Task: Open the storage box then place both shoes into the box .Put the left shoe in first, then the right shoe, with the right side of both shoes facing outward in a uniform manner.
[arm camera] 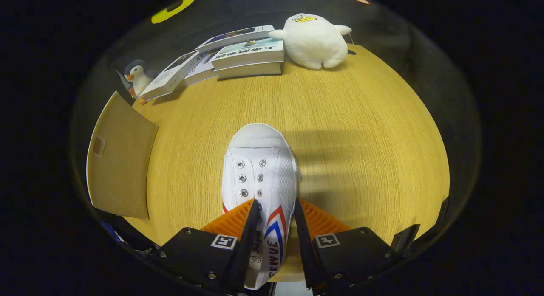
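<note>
Tool (275, 207) straddling the heel end of a white shoe (259, 177) on the tabletop (361, 130).

The 2 fingers stand either side of the shoe's rear — whether both press on it I cannot tell; its toe points toward the far edge. A brown cardboard flap (119, 160) lies at the left edge. Along the far edge — stacked books (238, 54), a white plush duck (314, 41) and a penguin toy (137, 77).

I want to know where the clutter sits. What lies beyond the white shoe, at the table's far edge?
Beyond the white shoe, held between the jaws of the gripper, lie stacked books, a white plush duck and a toy penguin. The books partly cover the penguin.
</note>
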